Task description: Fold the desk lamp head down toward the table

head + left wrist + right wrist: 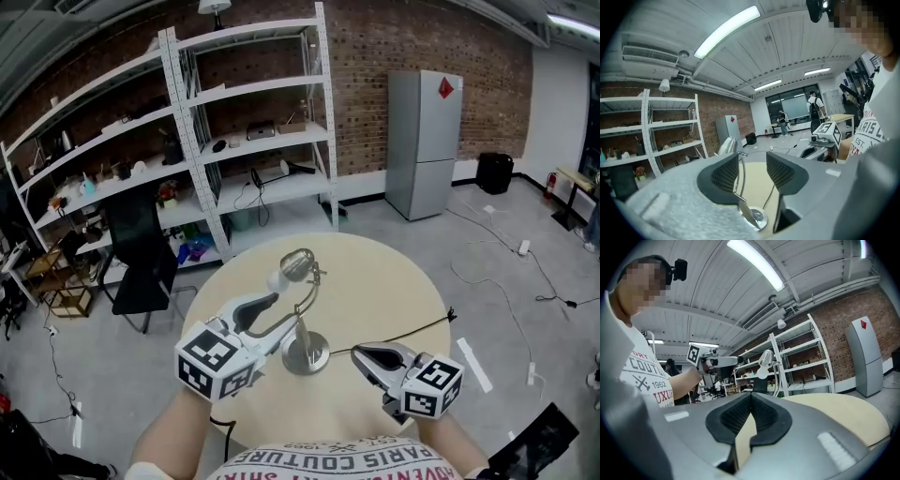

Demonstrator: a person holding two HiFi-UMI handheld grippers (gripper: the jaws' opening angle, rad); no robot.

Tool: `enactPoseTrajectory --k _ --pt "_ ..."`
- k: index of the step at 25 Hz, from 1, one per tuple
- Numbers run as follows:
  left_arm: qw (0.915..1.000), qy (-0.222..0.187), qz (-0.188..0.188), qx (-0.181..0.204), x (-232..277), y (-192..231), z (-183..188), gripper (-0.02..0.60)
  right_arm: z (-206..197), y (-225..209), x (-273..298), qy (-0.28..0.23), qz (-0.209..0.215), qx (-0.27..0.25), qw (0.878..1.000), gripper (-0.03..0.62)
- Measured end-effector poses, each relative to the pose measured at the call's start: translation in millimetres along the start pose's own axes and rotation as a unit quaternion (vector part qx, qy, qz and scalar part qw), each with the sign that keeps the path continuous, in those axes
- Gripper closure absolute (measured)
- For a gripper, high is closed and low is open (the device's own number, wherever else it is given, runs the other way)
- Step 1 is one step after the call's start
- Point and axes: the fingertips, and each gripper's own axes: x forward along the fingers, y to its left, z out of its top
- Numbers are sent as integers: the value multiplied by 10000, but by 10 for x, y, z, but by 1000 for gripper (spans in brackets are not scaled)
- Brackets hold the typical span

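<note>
Left tool (752,171) is held released near the lamp arm (302,305); right tool (750,416) is kept clenched, empty. If the lamp head (298,264) is pushed unsteadied, the base (307,354) could be tipped.

White shelving (262,87) crowded with small items stands against a brick wall (394,42), a grey refrigerator (424,142) beside it; a black chair (141,258) sits before the shelves.

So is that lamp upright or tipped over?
Upright: the lamp sits flat on its round base on the table, head raised.
</note>
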Motion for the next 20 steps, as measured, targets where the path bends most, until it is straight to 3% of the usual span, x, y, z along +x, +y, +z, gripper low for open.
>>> enactPoseTrajectory --k 8,20 --pt "9986 295 182 409 326 480 242 371 -27 -48 -77 18 -132 12 9999 591" --pt "9917 1118 -221 592 834 640 182 318 -163 -188 -20 158 -220 106 9996 591"
